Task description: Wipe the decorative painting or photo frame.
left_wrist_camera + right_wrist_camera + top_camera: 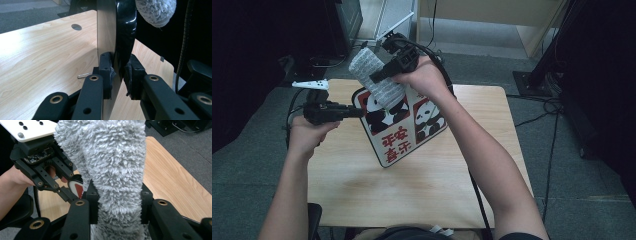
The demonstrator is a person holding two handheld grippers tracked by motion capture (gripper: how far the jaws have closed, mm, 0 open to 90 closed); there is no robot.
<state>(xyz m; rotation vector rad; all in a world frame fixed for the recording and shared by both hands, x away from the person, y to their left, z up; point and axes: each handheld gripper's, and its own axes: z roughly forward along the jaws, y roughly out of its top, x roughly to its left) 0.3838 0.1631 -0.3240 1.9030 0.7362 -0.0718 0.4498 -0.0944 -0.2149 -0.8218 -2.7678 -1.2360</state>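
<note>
Left gripper (357,112): jaws clamped on the panda tray's (404,130) left edge, tray tilted above the table (422,185).
Right gripper (379,75): closed on grey cloth (377,80), touching the tray's far upper corner.
Wipe path: down the tray's long axis, toward the person.

— How many items do we record at the table?

— We count one rectangular tray with a panda picture and red characters (398,131), one fluffy grey towel (374,77), and one light wooden table (422,190).

— And the tools?

— We count two black two-jaw grippers: the left gripper (357,112) and the right gripper (377,76). We also note one small metal clip (83,75) on the tabletop.
</note>
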